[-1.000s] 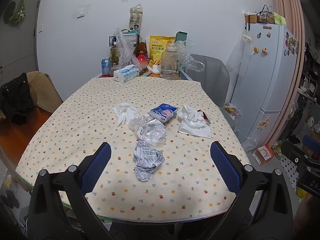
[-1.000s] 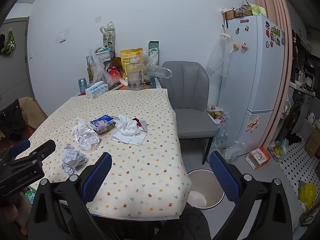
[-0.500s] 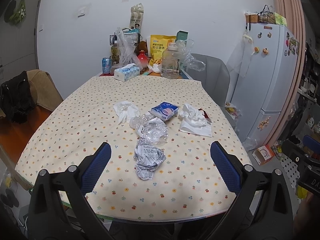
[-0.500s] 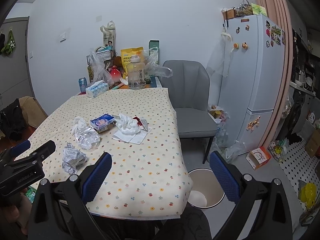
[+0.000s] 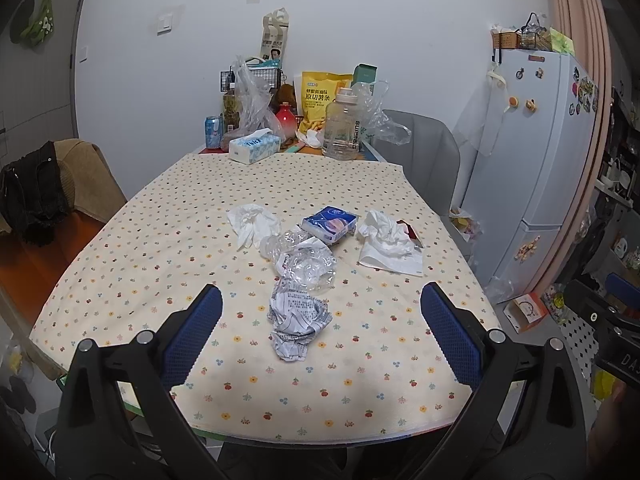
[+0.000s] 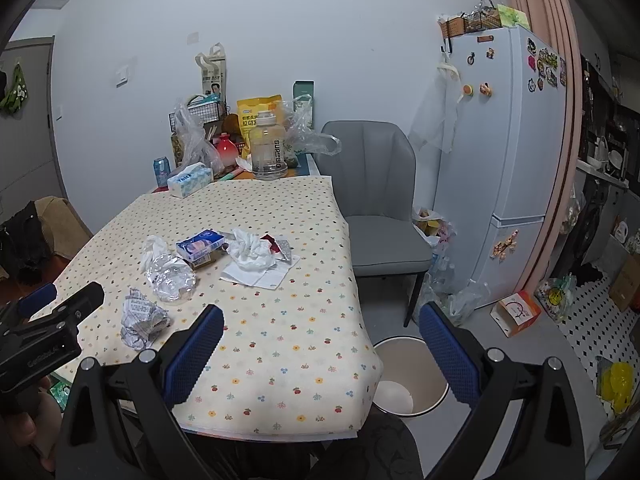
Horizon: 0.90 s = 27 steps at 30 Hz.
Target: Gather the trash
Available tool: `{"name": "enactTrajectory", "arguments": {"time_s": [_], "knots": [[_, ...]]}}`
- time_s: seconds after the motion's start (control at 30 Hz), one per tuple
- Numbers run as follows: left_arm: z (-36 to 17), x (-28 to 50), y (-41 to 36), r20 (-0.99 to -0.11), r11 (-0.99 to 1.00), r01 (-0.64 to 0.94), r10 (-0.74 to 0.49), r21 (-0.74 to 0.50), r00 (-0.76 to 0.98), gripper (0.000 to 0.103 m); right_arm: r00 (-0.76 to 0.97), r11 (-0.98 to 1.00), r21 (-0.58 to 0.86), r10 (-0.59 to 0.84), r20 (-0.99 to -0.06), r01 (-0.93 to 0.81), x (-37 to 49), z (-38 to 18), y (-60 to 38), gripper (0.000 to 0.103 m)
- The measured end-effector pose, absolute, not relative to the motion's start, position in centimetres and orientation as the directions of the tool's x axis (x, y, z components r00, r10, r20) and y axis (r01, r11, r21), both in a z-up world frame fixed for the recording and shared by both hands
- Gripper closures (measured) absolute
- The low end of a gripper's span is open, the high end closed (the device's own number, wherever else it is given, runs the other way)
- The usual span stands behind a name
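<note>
Trash lies mid-table: a crumpled printed wrapper, a crushed clear plastic bottle, a white tissue wad, a blue tissue pack and crumpled white napkins. A white trash bin stands on the floor by the table's near right corner. My left gripper is open, above the table's near edge, just short of the wrapper. My right gripper is open, over the near right corner, beside the bin.
The table's far end holds a tissue box, a can, a big clear jug, snack bags and plastic bags. A grey chair and a fridge stand to the right. A brown chair with dark clothes stands left.
Both grippers have drifted slightly forward toward the table. Both stay open and empty. Nothing on the table has moved.
</note>
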<state>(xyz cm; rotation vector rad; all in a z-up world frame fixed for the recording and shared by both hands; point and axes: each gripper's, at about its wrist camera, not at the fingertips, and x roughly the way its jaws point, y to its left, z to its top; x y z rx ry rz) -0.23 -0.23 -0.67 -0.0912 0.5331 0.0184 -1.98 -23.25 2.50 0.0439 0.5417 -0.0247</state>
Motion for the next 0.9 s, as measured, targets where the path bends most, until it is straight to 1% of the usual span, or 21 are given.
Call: {"name": "enactTrajectory", "arguments": {"time_s": [0.9], "knots": [[-0.25, -0.46, -0.49, -0.495, 0.996, -0.033, -0.014, -0.085, 0.869, 0.004, 0.87, 0.999, 0.05, 0.021, -0.493, 0.005, -2.09, 2.84, -23.71, 0.007]]}}
